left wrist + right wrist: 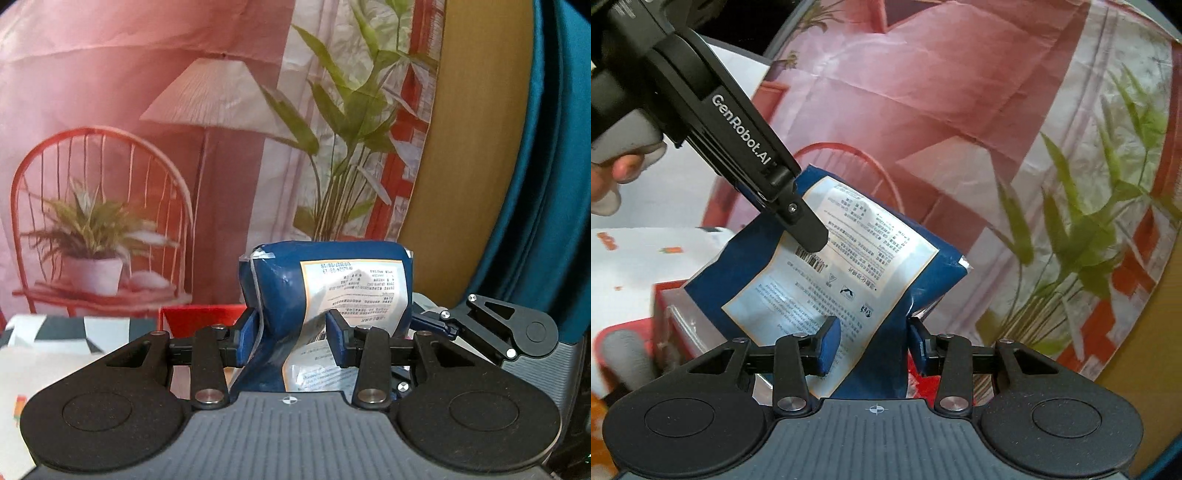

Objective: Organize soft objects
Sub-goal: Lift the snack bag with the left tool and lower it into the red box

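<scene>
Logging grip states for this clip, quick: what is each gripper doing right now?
Left gripper: closed on the blue packet.
Right gripper: closed on the same blue packet.

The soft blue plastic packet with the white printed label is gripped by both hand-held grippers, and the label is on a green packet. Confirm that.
One detail is wrong: the soft plastic packet with the white printed label is blue, not green. The right wrist view shows it plainly. The left hand-held gripper and the right hand-held gripper both grip it.

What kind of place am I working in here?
Probably a staged home setup: a printed backdrop showing a lamp and plants, a teal curtain, and a blue soft pack over a red box.
</scene>
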The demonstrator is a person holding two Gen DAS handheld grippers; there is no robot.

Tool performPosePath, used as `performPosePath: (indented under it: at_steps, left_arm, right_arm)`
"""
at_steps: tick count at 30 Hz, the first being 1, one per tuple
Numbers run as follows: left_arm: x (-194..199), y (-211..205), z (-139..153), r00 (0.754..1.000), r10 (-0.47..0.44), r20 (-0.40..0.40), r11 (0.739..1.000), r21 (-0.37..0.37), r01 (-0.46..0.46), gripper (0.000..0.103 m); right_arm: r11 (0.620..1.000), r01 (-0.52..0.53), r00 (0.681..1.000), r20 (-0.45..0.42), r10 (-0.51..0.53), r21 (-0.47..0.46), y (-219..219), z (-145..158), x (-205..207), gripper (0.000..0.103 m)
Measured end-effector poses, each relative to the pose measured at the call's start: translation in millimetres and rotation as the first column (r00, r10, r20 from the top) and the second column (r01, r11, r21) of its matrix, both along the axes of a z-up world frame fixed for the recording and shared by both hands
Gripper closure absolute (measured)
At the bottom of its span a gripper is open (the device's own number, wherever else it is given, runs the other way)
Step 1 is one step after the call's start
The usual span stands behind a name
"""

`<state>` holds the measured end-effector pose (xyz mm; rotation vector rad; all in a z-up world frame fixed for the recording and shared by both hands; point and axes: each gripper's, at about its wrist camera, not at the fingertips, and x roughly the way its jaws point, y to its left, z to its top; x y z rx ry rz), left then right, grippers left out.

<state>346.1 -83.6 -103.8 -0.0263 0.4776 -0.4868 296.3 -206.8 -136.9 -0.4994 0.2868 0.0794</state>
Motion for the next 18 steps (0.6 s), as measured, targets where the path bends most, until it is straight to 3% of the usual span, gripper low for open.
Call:
performPosePath:
  at_steps: [3,9,14,18]
  left_arm:
    - [9,-2,-13,1.0,0.005,0.0,1.0,0.013,-0.005,0.06]
    - [19,-3,-48,0.989,-0.015,-0.15,0.999,0.045,0.022,0.06]
    - [27,1,-63,0.964,-0.028,-0.266,0.999,0.024,0.035,0.06]
    - [26,4,-73,0.953,-0.029,-0.303,0.999,0.035,0.041,0.06]
  right_arm:
    - [1.0,0.012,1.0,-0.01,-0.012,-0.018,-2,-11,10,0.067]
    - [1.0,-0.002,0.99,-0.142,0.007,0.031,-7,-35,19,0.067]
    - [0.976,0.056,0.966,-0.259,0.001,0.212,-24,-37,25,0.07]
    - [0.924,0.135,0.941,-0.339,-0.006,0.359,-39,-37,31,0.07]
